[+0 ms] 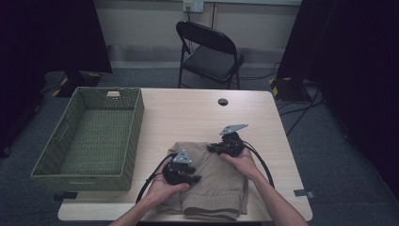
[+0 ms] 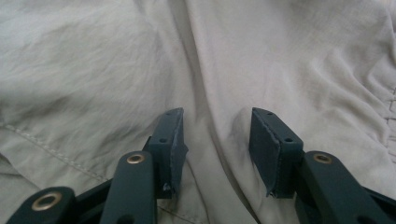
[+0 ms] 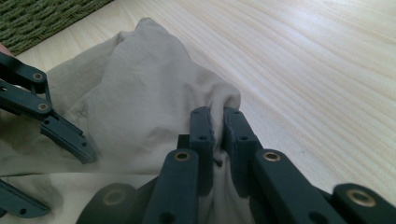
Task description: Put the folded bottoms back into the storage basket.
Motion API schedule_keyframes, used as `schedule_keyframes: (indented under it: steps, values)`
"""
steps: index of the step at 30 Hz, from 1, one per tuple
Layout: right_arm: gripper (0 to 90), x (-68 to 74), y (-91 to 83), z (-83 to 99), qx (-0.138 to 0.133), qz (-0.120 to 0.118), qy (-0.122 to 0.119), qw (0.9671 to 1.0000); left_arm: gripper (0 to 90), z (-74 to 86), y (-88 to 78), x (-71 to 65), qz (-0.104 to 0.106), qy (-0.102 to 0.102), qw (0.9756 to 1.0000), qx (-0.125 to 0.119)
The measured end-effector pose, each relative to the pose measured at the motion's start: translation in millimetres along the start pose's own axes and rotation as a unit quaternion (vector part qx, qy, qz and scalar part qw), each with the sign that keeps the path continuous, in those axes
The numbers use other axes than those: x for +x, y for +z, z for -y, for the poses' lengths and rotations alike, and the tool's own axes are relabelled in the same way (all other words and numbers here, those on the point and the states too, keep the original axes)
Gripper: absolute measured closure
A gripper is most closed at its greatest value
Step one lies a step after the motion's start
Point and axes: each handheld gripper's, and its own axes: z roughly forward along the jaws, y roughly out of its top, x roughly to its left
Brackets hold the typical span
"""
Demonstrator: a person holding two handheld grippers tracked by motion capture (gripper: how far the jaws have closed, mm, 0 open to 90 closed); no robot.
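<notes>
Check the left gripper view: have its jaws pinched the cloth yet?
No: the left gripper rests on the beige garment with its pads apart.

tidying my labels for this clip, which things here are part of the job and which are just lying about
In the job:
- khaki garment, folded on the table
- right gripper, shut on a pinch of the garment's edge
- left gripper, open, jaws down on the cloth

Lying about:
- green basket
- folding chair

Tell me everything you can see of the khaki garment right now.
The garment is thin, creased khaki cloth with stitched seams and a gathered band, lying folded at the table's near edge. The right gripper pinches a raised fold at its far edge; the left gripper presses open-jawed on its left part.
</notes>
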Motion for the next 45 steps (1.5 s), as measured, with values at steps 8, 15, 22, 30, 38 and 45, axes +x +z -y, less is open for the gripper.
schedule_keyframes:
  steps: [8,15,22,30,38,45]
  values:
    - [83.6,4.3,-1.5,-2.9,-0.003,0.007,-0.004,1.0,68.6,-27.7,-2.1,-14.3,0.037,0.028,0.9985,-0.029]
    - [83.7,8.6,-8.0,-7.4,-0.012,0.009,-0.007,0.9999,73.7,-25.9,27.5,-9.8,0.014,0.019,0.9997,0.0]
    - [84.1,14.6,-11.2,-13.2,-0.025,0.018,-0.018,0.9994,72.2,-26.0,35.3,2.2,-0.014,0.013,0.9997,-0.018]
    - [84.4,25.7,-18.5,-18.2,-0.037,0.005,-0.025,0.999,74.0,-26.0,37.2,8.7,-0.033,0.017,0.9989,-0.031]
    - [84.6,15.4,-20.7,-16.0,-0.045,0.009,-0.006,0.9989,61.8,-28.0,16.9,10.4,0.002,0.004,0.9999,-0.013]
    - [84.7,8.7,-19.9,-14.6,-0.046,0.015,0.003,0.9988,57.2,-28.1,-27.7,0.3,0.031,0.016,0.999,-0.027]
